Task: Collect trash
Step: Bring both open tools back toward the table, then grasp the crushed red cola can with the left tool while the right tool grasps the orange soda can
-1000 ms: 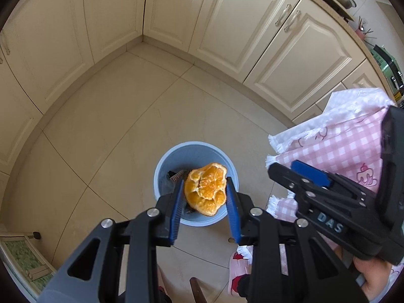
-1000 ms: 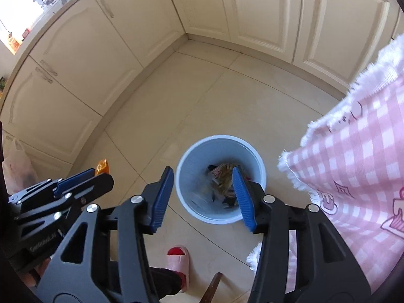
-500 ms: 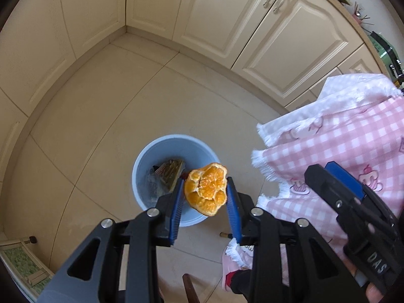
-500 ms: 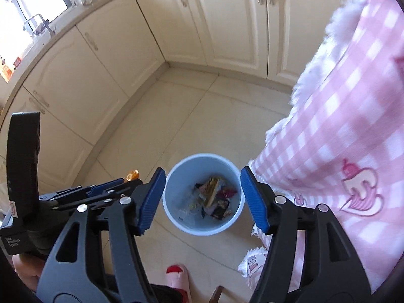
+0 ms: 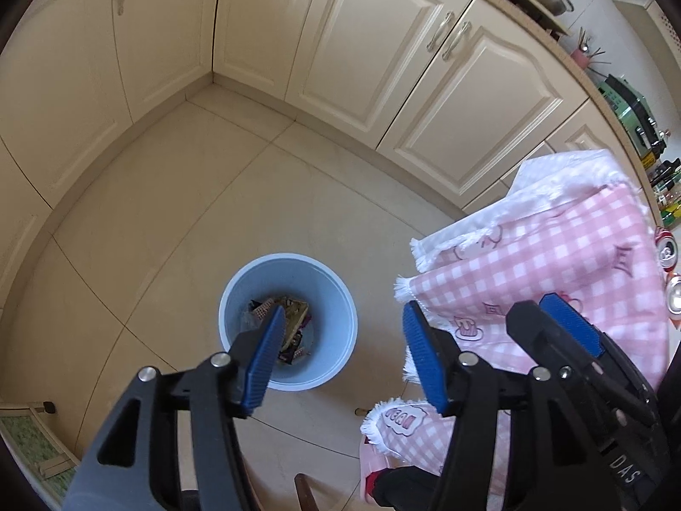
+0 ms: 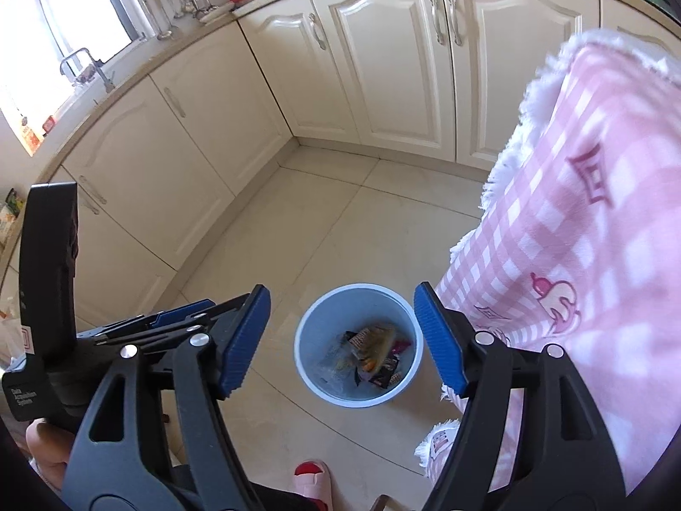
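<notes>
While both claws hang released and empty, the left claw [image 5: 342, 355] having just spread, the bin [image 5: 336, 298] sits below; rising carelessly, the right claw [image 6: 340, 336] could snag the tablecloth [image 6: 596, 221] beside it.

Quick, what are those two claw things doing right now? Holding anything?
Left gripper: open, empty, jaws just opened over the bin.
Right gripper: open, empty, jaws just widened.
</notes>
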Demonstrator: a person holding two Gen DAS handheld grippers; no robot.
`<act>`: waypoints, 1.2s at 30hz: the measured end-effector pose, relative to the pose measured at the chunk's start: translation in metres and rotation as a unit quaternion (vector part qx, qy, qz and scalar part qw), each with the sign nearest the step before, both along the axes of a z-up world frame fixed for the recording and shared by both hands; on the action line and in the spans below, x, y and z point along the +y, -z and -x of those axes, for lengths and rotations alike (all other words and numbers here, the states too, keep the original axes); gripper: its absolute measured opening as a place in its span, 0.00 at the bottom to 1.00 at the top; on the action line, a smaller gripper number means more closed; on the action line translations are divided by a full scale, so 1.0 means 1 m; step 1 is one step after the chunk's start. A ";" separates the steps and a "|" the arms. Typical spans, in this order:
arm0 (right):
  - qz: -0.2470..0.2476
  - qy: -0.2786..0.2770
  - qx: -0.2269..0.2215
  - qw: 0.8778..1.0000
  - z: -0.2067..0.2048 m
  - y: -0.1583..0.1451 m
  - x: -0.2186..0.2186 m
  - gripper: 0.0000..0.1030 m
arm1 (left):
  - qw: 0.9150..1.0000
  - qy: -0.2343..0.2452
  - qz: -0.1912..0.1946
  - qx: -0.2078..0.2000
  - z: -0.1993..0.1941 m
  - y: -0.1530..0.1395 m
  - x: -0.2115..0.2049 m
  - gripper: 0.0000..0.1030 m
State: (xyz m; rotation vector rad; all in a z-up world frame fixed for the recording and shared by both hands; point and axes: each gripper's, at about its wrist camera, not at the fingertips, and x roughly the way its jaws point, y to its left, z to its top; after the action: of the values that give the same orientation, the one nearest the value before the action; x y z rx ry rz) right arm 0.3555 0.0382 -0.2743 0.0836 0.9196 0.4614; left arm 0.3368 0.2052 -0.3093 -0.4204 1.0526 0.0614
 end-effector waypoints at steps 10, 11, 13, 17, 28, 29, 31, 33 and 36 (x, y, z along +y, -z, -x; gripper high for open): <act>-0.043 0.005 -0.090 0.995 0.054 -0.088 -0.027 0.69 | 0.995 -0.007 -0.019 -0.099 0.063 -0.098 -0.013 0.55; -0.050 0.007 -0.103 0.993 0.061 -0.099 -0.033 0.69 | 0.994 -0.006 -0.020 -0.106 0.068 -0.105 -0.016 0.56; -0.062 0.014 -0.126 0.990 0.073 -0.121 -0.045 0.70 | 0.991 -0.002 -0.022 -0.129 0.081 -0.126 -0.026 0.57; -0.080 0.037 -0.164 0.983 0.093 -0.154 -0.084 0.73 | 0.986 0.026 -0.032 -0.163 0.096 -0.160 -0.060 0.60; -0.080 0.260 -0.167 0.948 0.101 -0.163 -0.311 0.77 | 0.970 0.156 -0.029 -0.184 0.072 -0.194 -0.209 0.62; -0.099 0.280 -0.146 0.944 0.098 -0.155 -0.335 0.77 | 0.968 0.171 -0.029 -0.183 0.068 -0.195 -0.227 0.62; -0.134 0.312 -0.103 0.935 0.090 -0.136 -0.374 0.77 | 0.963 0.193 -0.031 -0.183 0.066 -0.196 -0.251 0.62; -0.171 0.346 -0.067 0.920 0.081 -0.119 -0.408 0.77 | 0.960 0.210 -0.034 -0.183 0.063 -0.195 -0.270 0.63; -0.204 0.364 -0.037 0.908 0.067 -0.101 -0.432 0.77 | 0.957 0.229 -0.042 -0.176 0.058 -0.190 -0.291 0.64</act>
State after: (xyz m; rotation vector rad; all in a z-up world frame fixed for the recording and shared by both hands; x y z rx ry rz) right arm 0.2890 -0.3935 -0.1732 0.7615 0.6410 -0.0525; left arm 0.2792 -0.0855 -0.1196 -0.0955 0.7688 -0.3695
